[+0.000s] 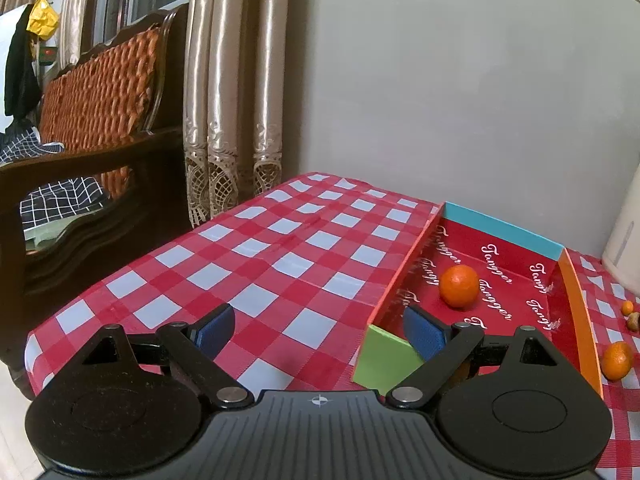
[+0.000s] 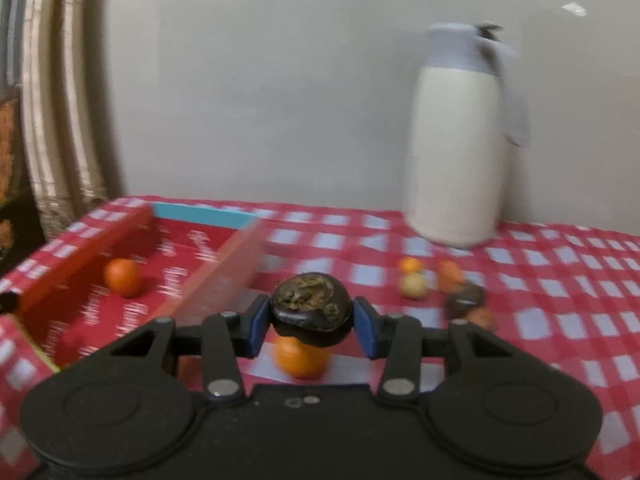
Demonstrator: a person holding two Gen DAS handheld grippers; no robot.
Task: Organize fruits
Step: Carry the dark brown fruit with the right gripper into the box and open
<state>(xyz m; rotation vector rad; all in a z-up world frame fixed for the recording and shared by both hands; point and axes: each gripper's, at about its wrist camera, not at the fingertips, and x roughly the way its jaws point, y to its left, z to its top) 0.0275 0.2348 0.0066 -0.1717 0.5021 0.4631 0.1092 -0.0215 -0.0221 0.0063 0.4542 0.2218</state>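
Left tongs hang spread wide, nothing between the blue pads, over the checked tabletop at the box's near green corner. W/ its right pad just over the box edge, the red box lies open, walls in green, teal and orange; one orange sits inside on the printed floor. Right of the box, on the cloth, another orange lies just beside the orange wall, w/ smaller fruits farther back.

Right tongs pinch a dark, wrinkled round fruit between both pads, above an orange on the tabletop. Right-wrist view is blurred, so the dark fruit's kind is prob. not readable. Further right lie a small orange fruit, a pale round one and a dark lump, close together. Behind them stands a cream thermos jug near the wall.
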